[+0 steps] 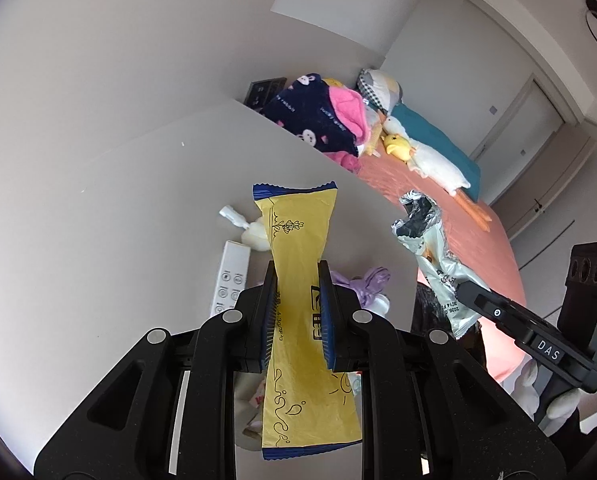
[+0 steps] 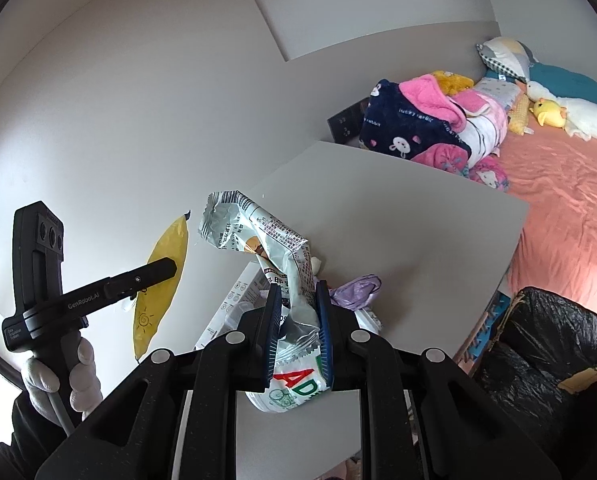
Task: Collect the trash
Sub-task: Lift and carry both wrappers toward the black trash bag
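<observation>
My left gripper is shut on a yellow snack wrapper with blue ends, held up above the grey table. My right gripper is shut on a crumpled silver-white wrapper with printed text. Across views, the right gripper shows at the right with the silver wrapper, and the left gripper shows at the left with the yellow wrapper. A gloved hand holds the left one.
On the table lie a white box, a crumpled purple bag and a small white bottle. A bin lined with a black bag stands right of the table. Behind is a bed with blankets and plush toys.
</observation>
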The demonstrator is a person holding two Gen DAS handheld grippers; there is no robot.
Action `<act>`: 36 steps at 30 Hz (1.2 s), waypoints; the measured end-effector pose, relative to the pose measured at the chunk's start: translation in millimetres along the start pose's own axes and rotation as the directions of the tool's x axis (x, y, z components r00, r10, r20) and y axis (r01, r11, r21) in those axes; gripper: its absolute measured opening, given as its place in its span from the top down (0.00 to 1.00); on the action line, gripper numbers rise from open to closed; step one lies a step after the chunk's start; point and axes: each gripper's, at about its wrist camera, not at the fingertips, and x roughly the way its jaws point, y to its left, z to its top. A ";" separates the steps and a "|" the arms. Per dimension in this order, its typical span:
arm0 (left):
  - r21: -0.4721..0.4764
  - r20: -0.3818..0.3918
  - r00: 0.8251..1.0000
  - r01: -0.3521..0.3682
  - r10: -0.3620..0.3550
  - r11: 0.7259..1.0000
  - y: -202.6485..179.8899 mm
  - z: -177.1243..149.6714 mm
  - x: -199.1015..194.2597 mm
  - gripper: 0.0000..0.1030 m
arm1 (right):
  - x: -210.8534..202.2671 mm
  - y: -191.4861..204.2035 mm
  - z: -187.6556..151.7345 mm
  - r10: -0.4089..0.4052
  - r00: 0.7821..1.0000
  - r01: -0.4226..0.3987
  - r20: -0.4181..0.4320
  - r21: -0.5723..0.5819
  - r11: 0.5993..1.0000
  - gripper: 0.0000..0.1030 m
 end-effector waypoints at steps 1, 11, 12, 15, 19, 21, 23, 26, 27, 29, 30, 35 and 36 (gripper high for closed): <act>0.007 -0.001 1.000 0.006 -0.006 1.000 -4.3 0.8 1.4 0.83 | -3.0 -3.1 0.6 -0.005 1.000 0.005 0.006 0.005 1.000 0.81; 0.077 -0.030 0.997 0.079 -0.077 0.994 -50.8 5.3 16.6 0.83 | -43.4 -37.7 1.3 -0.078 0.994 0.074 0.074 0.058 0.996 0.81; 0.082 -0.033 0.996 0.088 -0.086 0.993 -55.6 5.6 19.1 0.83 | -48.0 -42.4 0.9 -0.086 0.993 0.081 0.081 0.068 0.994 0.81; 0.101 -0.047 0.993 0.112 -0.107 0.989 -70.0 5.5 26.2 0.82 | -57.7 -51.6 -1.3 -0.107 0.990 0.100 0.094 0.085 0.991 0.81; 0.121 -0.063 0.988 0.149 -0.142 0.981 -88.3 4.8 35.2 0.82 | -70.6 -66.8 -3.5 -0.135 0.985 0.123 0.108 0.109 0.986 0.81; 0.129 -0.073 0.985 0.166 -0.157 0.978 -97.1 3.9 40.5 0.83 | -76.8 -73.7 -5.3 -0.149 0.982 0.135 0.114 0.118 0.984 0.81; 0.138 -0.080 0.982 0.181 -0.171 0.974 -106.0 2.7 45.0 0.83 | -82.3 -80.2 -6.6 -0.162 0.980 0.146 0.120 0.128 0.981 0.81; 0.151 -0.092 0.976 0.208 -0.196 0.966 -121.2 0.7 52.2 0.83 | -91.3 -89.7 -9.5 -0.182 0.975 0.164 0.128 0.141 0.976 0.81; 0.155 -0.096 0.974 0.218 -0.205 0.964 -125.5 0.5 54.4 0.83 | -94.8 -93.0 -10.2 -0.188 0.973 0.169 0.131 0.146 0.975 0.81; 0.160 -0.109 0.968 0.242 -0.227 0.957 -135.5 -1.1 58.7 0.83 | -101.9 -100.2 -12.0 -0.203 0.969 0.181 0.137 0.158 0.971 0.81; 0.162 -0.116 0.965 0.254 -0.237 0.953 -140.1 -1.7 61.4 0.83 | -105.0 -103.5 -12.9 -0.210 0.968 0.186 0.140 0.163 0.969 0.81; 0.187 -0.153 0.949 0.301 -0.275 0.935 -164.8 -7.4 73.7 0.82 | -123.1 -120.2 -20.1 -0.247 0.957 0.215 0.154 0.197 0.956 0.81; 0.191 -0.160 0.946 0.309 -0.281 0.932 -170.0 -9.1 74.9 0.83 | -127.0 -124.1 -21.8 -0.256 0.954 0.222 0.157 0.206 0.953 0.81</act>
